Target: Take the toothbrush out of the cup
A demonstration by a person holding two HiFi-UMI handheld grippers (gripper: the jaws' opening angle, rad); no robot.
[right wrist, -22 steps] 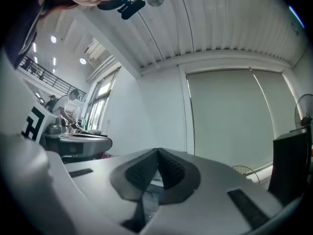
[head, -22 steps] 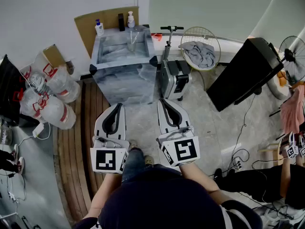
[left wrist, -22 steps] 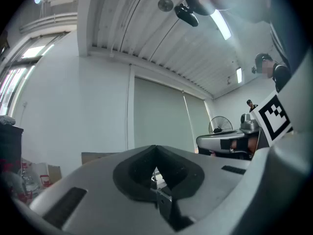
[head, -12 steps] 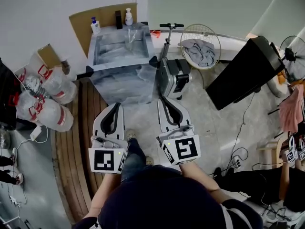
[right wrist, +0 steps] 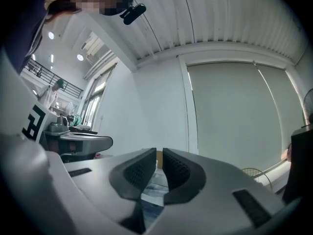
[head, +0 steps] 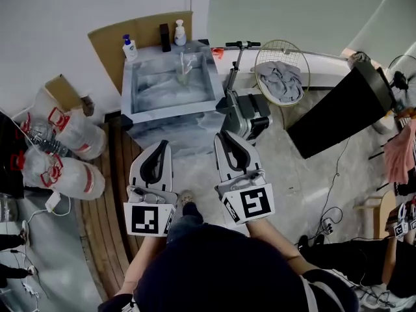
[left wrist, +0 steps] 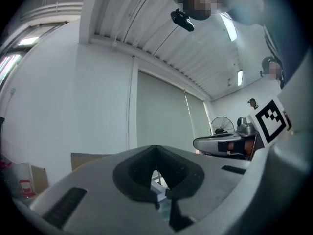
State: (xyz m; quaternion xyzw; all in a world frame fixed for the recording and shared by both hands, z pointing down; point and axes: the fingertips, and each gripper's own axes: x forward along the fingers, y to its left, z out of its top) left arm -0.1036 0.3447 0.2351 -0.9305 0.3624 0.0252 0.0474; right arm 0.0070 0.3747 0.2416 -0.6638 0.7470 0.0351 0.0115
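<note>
Marbled grey counter (head: pixel 169 112) sits upper centre in the head view, where the toothbrush (head: pixel 182 62) stands near upright in a clear cup (head: pixel 184 77), up-frame between and well apart from your left gripper (head: pixel 160 146) and right gripper (head: pixel 222 137), both clenched empty.

Clear cup (head: pixel 184 77); glossy marbled sink (head: pixel 170 107).

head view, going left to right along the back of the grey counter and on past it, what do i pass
blue-capped bottle → black container → white pump bottle → scooter handlebar → wire basket → black panel
</note>
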